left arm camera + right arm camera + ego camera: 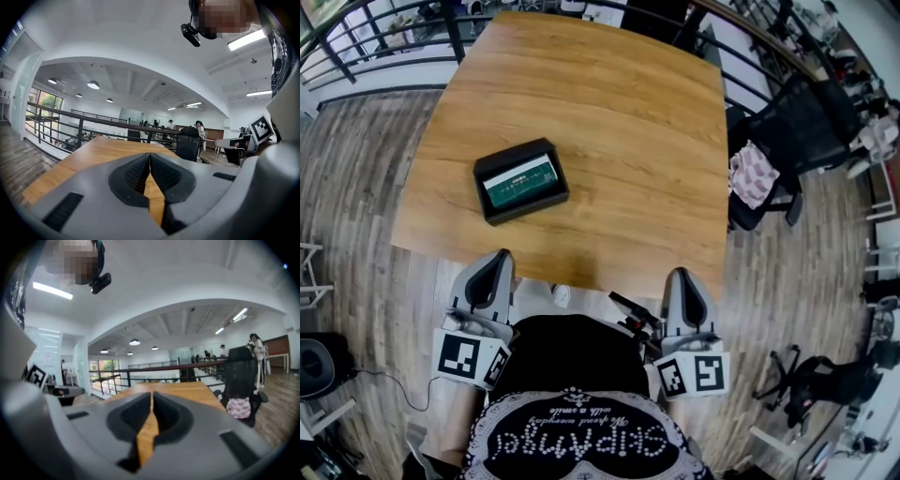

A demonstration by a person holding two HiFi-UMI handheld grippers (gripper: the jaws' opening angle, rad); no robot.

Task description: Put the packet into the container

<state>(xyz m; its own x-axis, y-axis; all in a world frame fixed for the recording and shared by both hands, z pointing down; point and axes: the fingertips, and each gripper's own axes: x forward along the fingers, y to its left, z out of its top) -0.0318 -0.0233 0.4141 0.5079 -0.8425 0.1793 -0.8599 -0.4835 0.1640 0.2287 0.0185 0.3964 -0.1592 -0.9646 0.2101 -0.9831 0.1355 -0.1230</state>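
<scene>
Packet (521, 177), green with pale print, lies flat inside the black container (490, 202). The container is a shallow rectangular tray sitting left of centre on the wooden bench (619, 122), a little askew to the bench's edges and closer to the near edge than to the far one. In the head view a dark railing (375, 33) curves across the upper left corner beyond the bench, above a plank floor (356, 178). At the lower left of that view the left tool (500, 256) points up the frame with its tip near the bench's near edge, well apart from the container. Its marker cube (472, 358) sits below it, beside the person's black printed shirt (572, 412). The left gripper view shows this tool's ribbed pads (136, 171) closed tip to tip with nothing held; only a sliver of bench top shows through the gap lower down. At the lower right of the head view the right tool (682, 275) lies roughly parallel to the left one, also pointing at the near edge and well apart from the container. The right gripper view shows its jaws drawn together and empty, with the bench stretching away beyond them. At the right edge of the head view a black mesh chair (806, 122) stands just beside the bench, and a pink-and-white checked cloth (753, 173) lies on its seat.
</scene>
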